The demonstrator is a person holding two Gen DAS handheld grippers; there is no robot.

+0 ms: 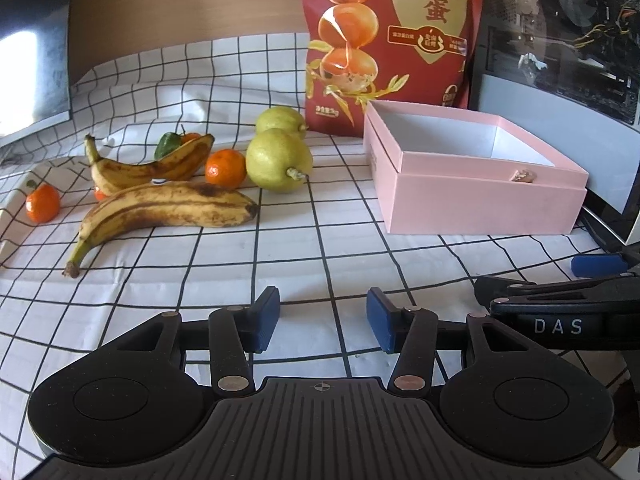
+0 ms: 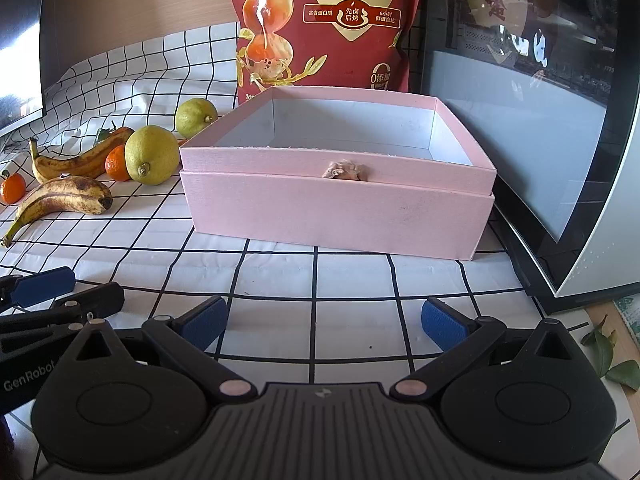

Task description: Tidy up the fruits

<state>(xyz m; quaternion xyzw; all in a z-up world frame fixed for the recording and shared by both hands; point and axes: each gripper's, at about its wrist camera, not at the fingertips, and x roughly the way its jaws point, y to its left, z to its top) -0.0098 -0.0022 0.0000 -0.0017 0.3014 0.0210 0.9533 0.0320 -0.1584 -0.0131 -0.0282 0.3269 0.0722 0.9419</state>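
Two spotted bananas, one in front [image 1: 168, 210] and one behind [image 1: 148, 168], two green pears [image 1: 276, 160] [image 1: 280, 119] and several small mandarins [image 1: 225, 168] [image 1: 43, 203] lie on the checked cloth at the left. An open pink box [image 1: 476, 196] stands to the right and looks empty inside. My left gripper [image 1: 323, 318] is open and empty, low over the cloth, short of the fruit. My right gripper [image 2: 324, 324] is open and empty in front of the pink box [image 2: 336, 208]. The fruit also shows at the left of the right wrist view: a banana [image 2: 64, 200], a pear [image 2: 152, 155].
A tall red snack bag [image 1: 384, 40] stands behind the box. A dark glass-fronted appliance [image 2: 540, 120] stands close to the box's right side. A dark screen [image 1: 32, 48] stands at the far left. Green leaves [image 2: 612, 360] lie at the table's right edge.
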